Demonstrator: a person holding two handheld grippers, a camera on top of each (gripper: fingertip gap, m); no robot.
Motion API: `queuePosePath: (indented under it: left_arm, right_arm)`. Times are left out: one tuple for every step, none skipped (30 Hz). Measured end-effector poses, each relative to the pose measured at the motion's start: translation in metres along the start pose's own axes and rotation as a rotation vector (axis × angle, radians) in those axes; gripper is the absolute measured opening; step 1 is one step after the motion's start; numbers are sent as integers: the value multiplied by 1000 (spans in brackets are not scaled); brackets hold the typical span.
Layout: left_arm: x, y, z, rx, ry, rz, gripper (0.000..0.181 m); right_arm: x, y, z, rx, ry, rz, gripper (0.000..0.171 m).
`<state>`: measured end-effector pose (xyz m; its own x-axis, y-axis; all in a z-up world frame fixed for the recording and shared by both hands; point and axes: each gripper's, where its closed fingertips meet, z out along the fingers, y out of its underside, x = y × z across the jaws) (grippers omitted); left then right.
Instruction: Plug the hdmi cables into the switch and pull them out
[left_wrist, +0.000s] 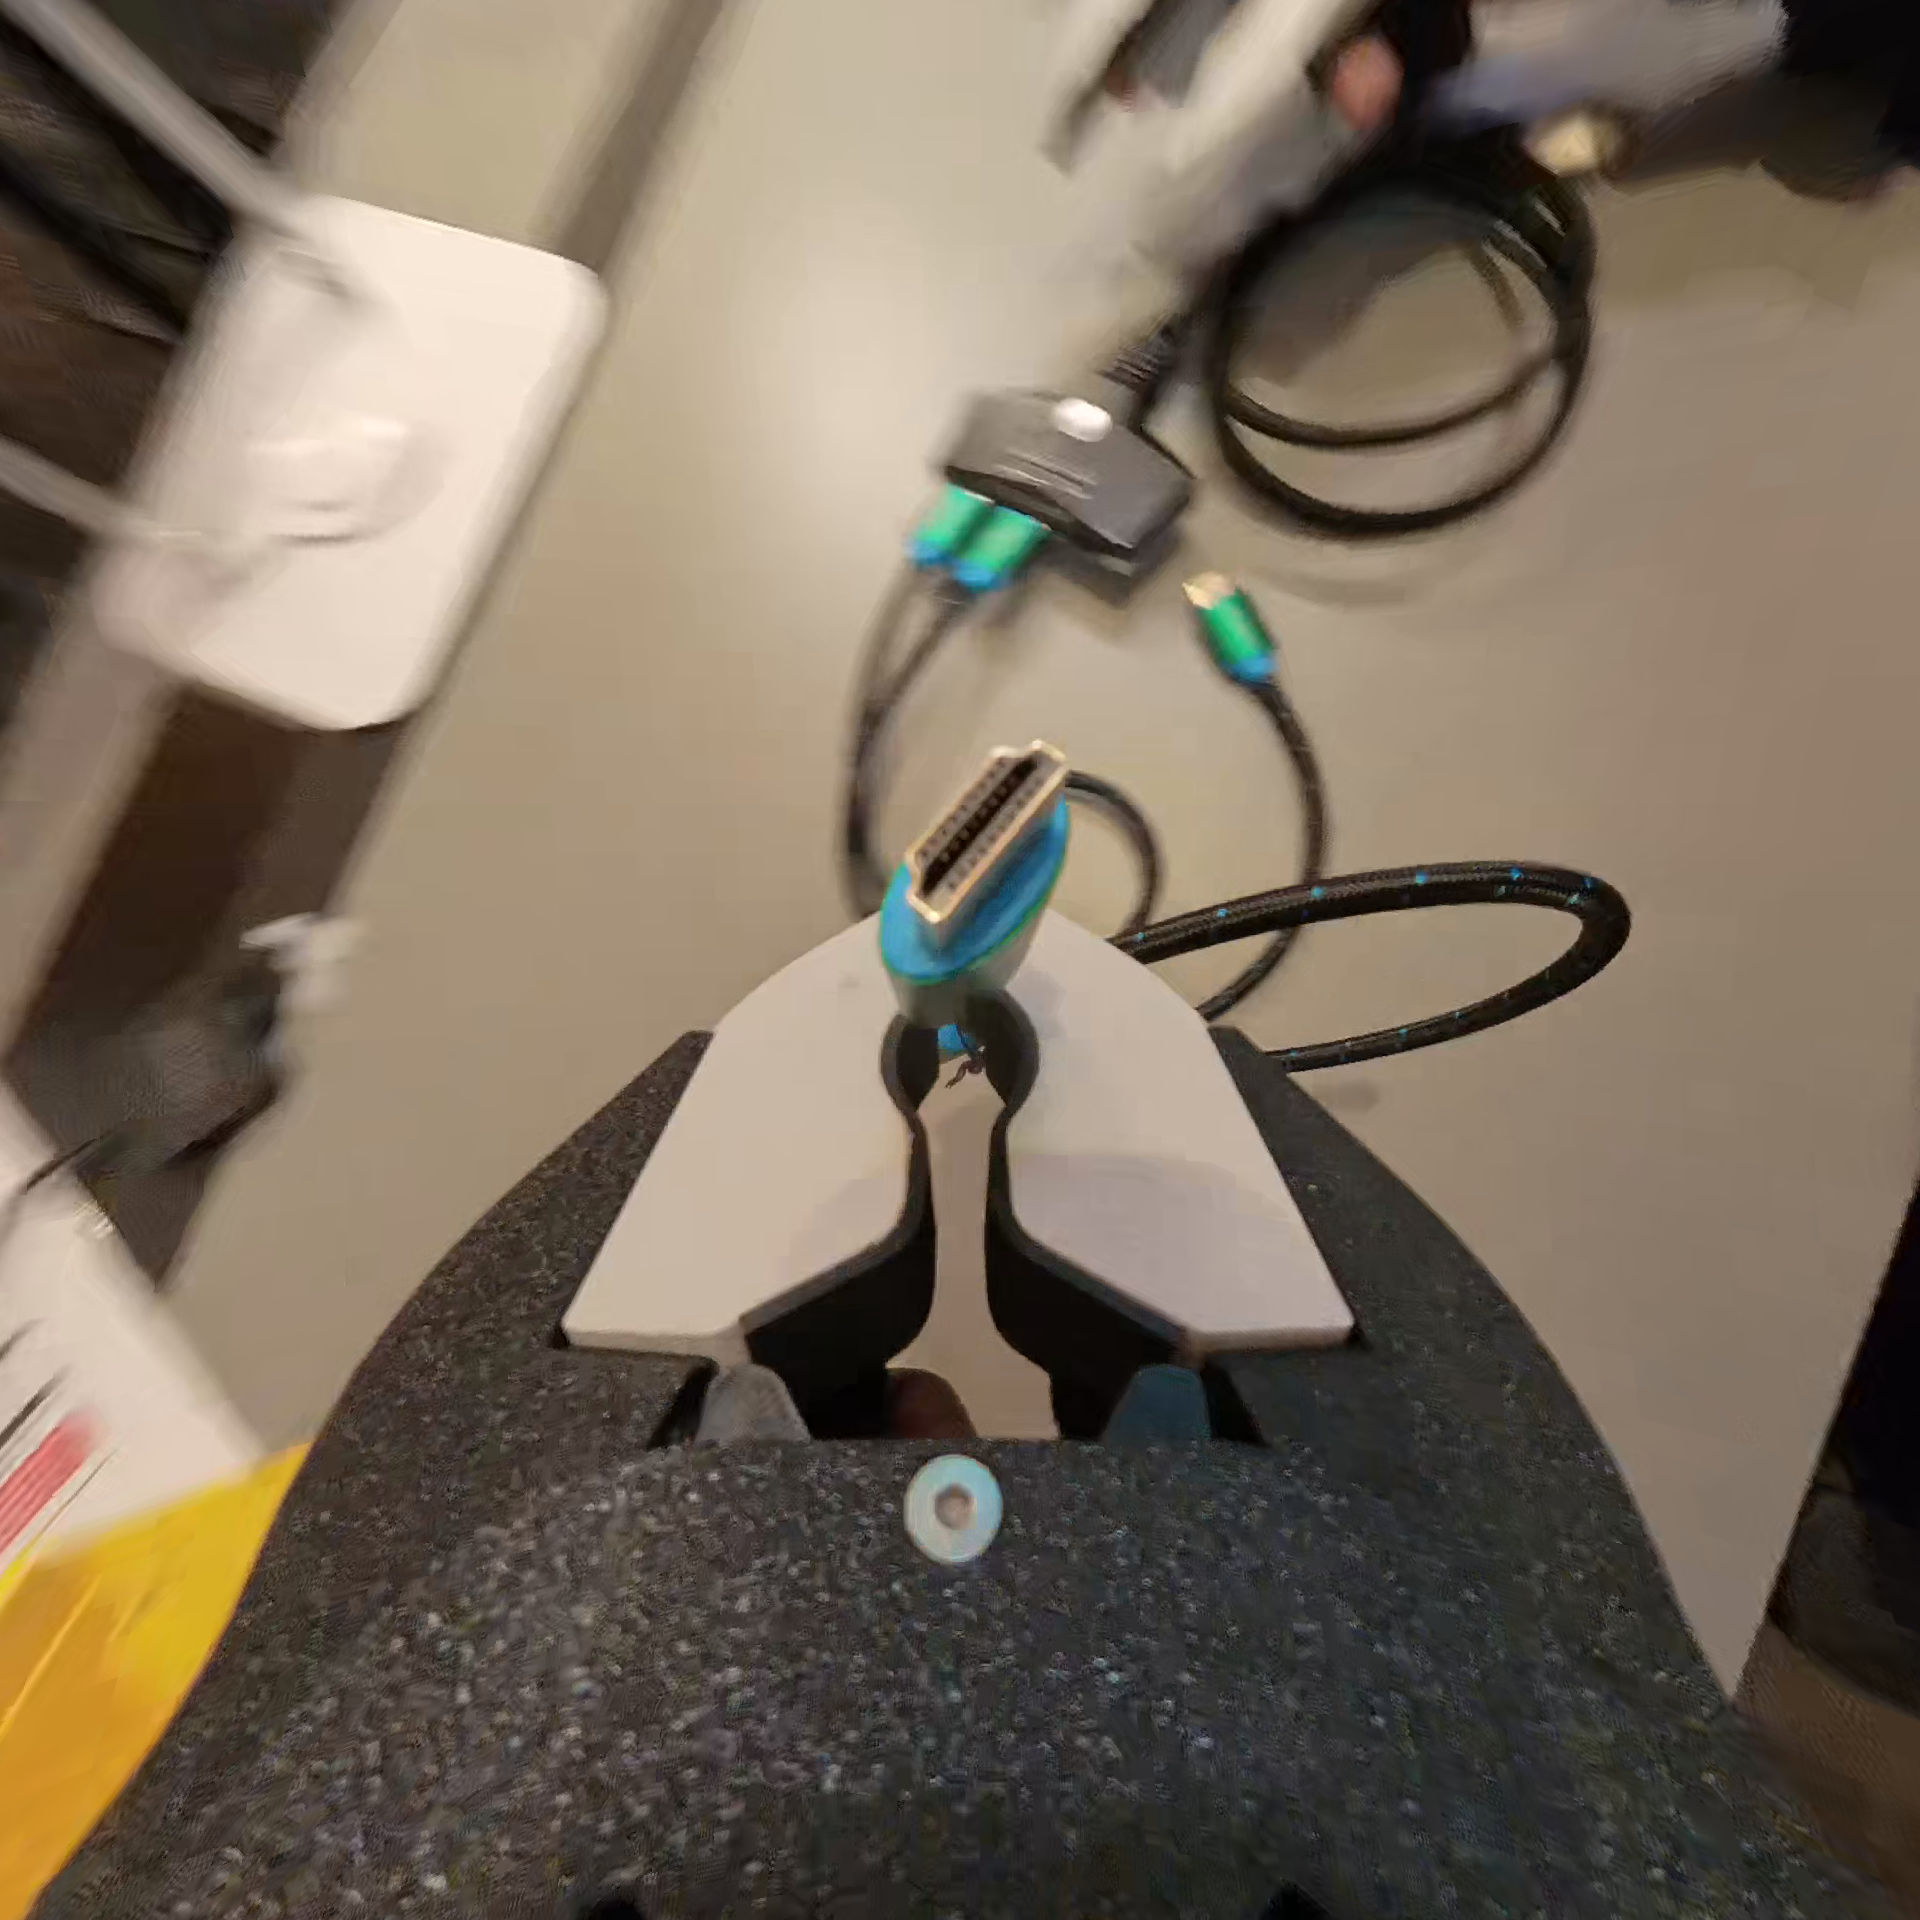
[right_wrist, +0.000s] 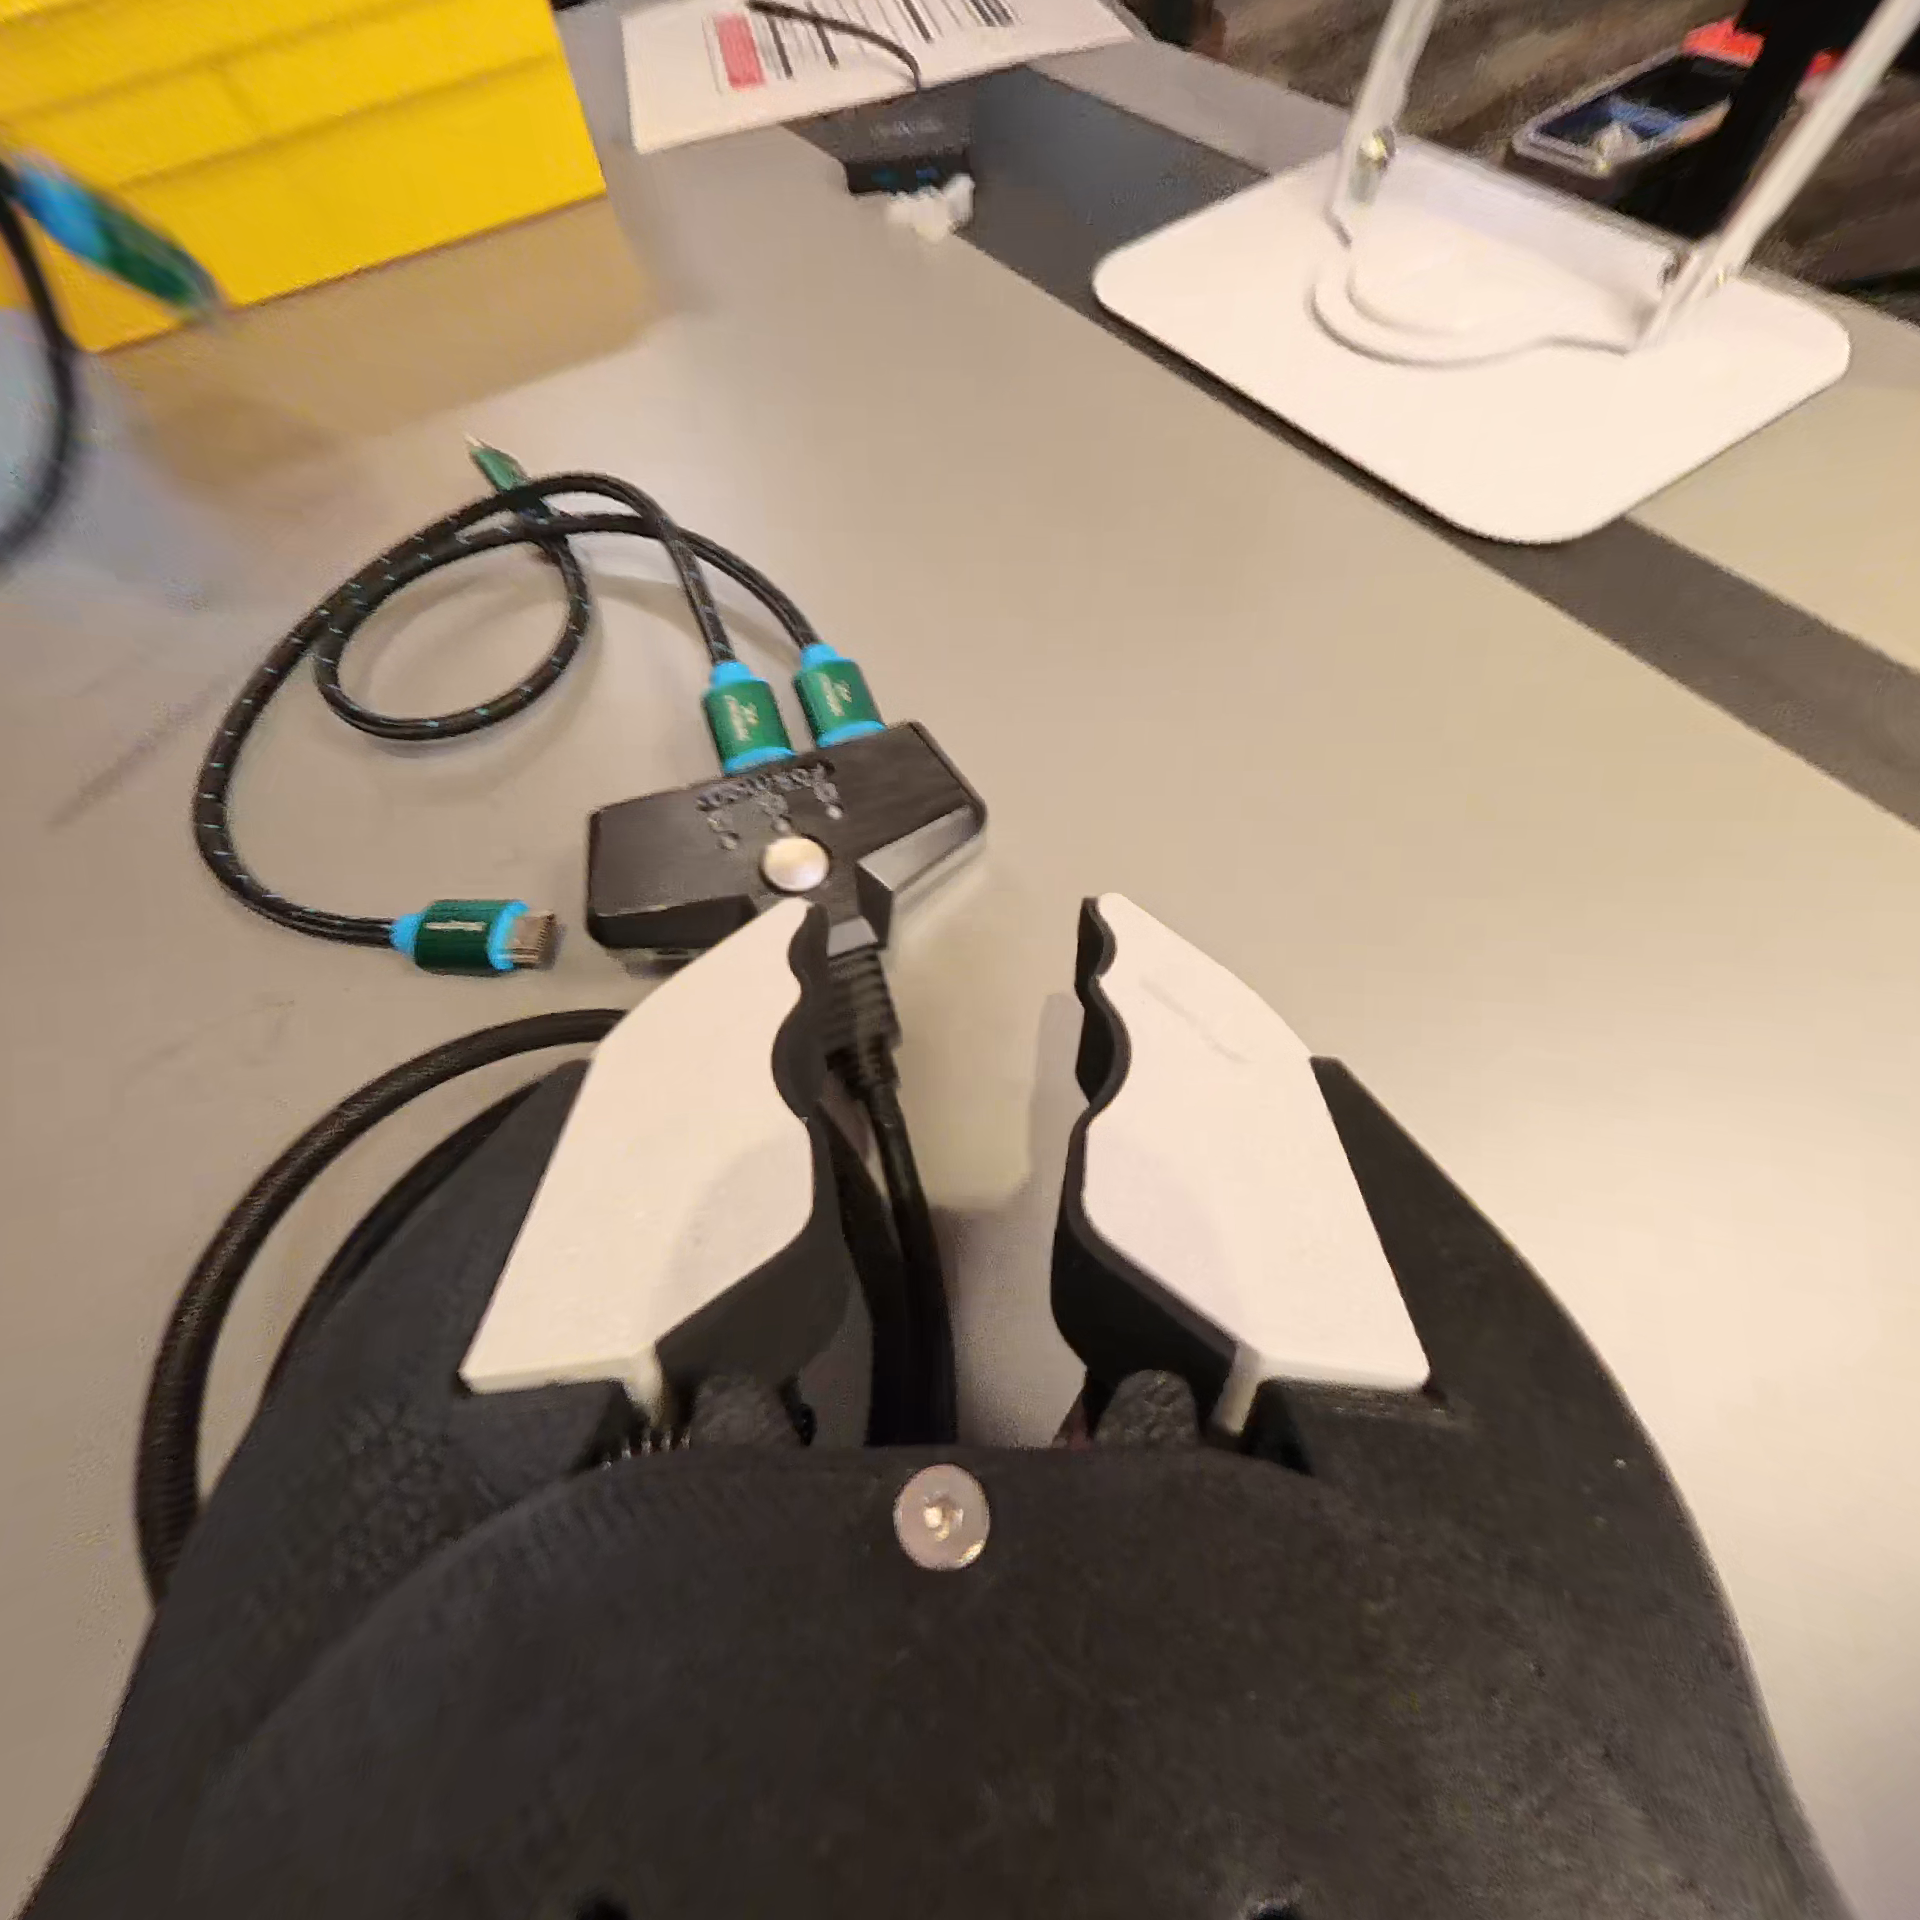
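Observation:
My left gripper is shut on a green and blue HDMI plug, held above the table with its metal end pointing up and away. The black switch lies ahead with two green plugs in its ports. A loose green plug lies beside it. In the right wrist view, my right gripper is open just behind the switch. The switch's own black cable runs between the fingers, along the left one. The two plugs sit in the far side. The loose plug lies to the left.
A white stand base sits at the back right on the grey table. A yellow box and a printed paper are at the back left. Coiled black cable lies beyond the switch. About 25 cm separates my left fingertips from my right.

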<state>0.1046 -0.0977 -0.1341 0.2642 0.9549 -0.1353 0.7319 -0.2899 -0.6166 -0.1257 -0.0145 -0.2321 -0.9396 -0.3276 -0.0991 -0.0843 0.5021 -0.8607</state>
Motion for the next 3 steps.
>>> queuePosePath:
  left_arm:
    - [12,2,30,-56,78,27,3]
    - [21,5,58,-109,136,46,3]
    - [29,8,82,-151,189,57,4]
  right_arm:
    - [-5,-4,-1,13,-11,-17,46]
    - [-10,-7,-2,18,-19,-36,46]
    - [-14,-8,-2,16,-23,-56,46]
